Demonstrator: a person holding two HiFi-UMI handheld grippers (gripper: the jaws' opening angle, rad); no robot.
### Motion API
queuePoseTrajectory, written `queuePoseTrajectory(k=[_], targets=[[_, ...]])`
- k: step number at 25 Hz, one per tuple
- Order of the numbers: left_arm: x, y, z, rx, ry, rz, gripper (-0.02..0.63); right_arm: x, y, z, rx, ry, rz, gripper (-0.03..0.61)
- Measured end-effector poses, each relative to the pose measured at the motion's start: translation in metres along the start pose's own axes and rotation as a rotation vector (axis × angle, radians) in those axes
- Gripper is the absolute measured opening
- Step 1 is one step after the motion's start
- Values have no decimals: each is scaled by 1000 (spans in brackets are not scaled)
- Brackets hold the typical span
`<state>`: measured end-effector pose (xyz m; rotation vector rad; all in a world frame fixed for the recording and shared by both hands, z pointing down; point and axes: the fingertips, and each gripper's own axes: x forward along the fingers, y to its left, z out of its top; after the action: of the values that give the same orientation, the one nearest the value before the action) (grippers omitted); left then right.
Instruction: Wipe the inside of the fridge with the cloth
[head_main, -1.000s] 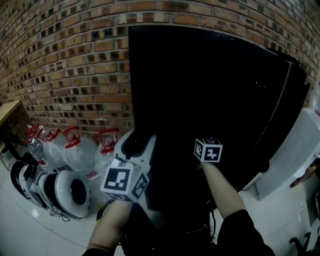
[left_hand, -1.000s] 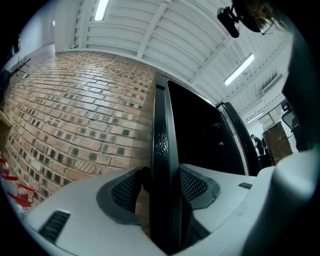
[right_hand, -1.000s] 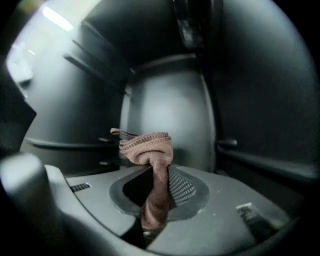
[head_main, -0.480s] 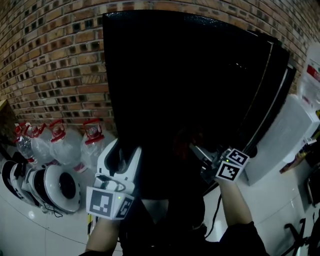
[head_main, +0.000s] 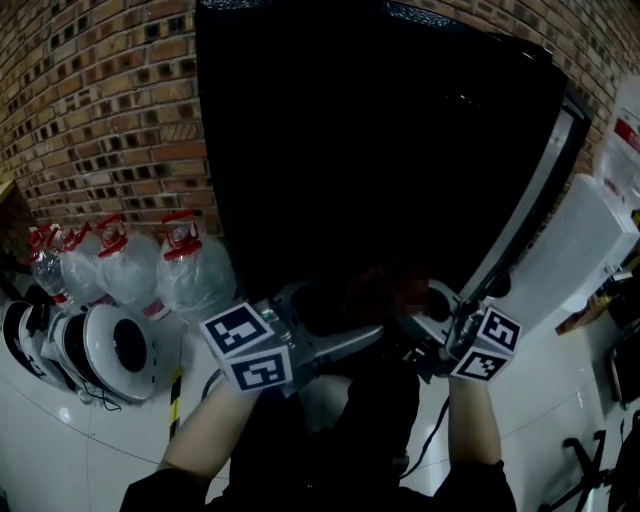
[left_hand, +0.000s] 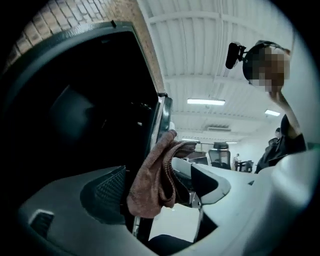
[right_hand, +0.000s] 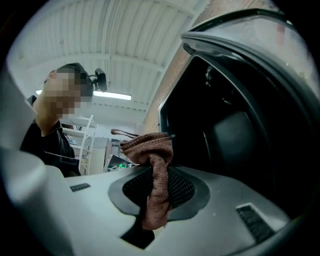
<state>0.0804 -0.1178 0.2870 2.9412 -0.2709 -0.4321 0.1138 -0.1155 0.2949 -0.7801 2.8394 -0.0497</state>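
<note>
Your right gripper (right_hand: 156, 186) has its jaws closed on the cloth (right_hand: 149, 150). A bunched fold is pinched against the meshed pad, a rounded wad stands above the jaws and a short tail hangs below. This grip probably serves to present a padded face to the surface while keeping the hard jaw tips clear of it.

Your left gripper (left_hand: 167, 207) has its jaws at full spread; they have just been opening. In the left gripper view the cloth (left_hand: 152, 185) hangs between them, but neither pad presses on it. Treat the left gripper as carrying nothing: the right gripper alone bears the cloth. The wide spread suggests that you are handing the cloth over or letting it go, or that you are about to tidy the loose tail.

In the head view both grippers meet low in front of the fridge (head_main: 370, 150), with the cloth (head_main: 385, 290) a dim reddish patch between them. The fridge's dark bulk fills the upper frame. A pale edge strip (head_main: 525, 205) runs down its right side; whether this is the rim of an open door cannot be settled from these views.

No wiping contact is visible yet. Judge the task as in preparation: the cloth is secured, and the approach to the interior remains.

Water bottles (head_main: 190, 270) stand on the floor to the left, against the brick wall (head_main: 100, 100), well clear of the work.
</note>
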Motion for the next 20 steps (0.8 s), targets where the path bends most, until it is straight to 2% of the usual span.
queuePoseTrajectory(k=[2,4,6,9,13,17,20], targets=[[18,-16,-11,47,55,-32,411,-6,3,-1,-27,29,-18,80],[30,-24,-22,144,107,-5,410,-11,3,-3,-49,53,-49,80],[33,-27,-26,188,115,12,369,-17,-1,-8,-45,70,-84,80],[33,-27,-27,123,108,-18,335,-22,0,-13,-7,67,-68,80],[25,-25,-24,41,81,-55,258,-19,3,-23,23,84,-21,80],[20,-24,-24,70,102,-65,168,-15,0,-32,11,135,-26,80],[15,-26,-26,57,108,-95,139,-16,6,-35,4,155,15,80]])
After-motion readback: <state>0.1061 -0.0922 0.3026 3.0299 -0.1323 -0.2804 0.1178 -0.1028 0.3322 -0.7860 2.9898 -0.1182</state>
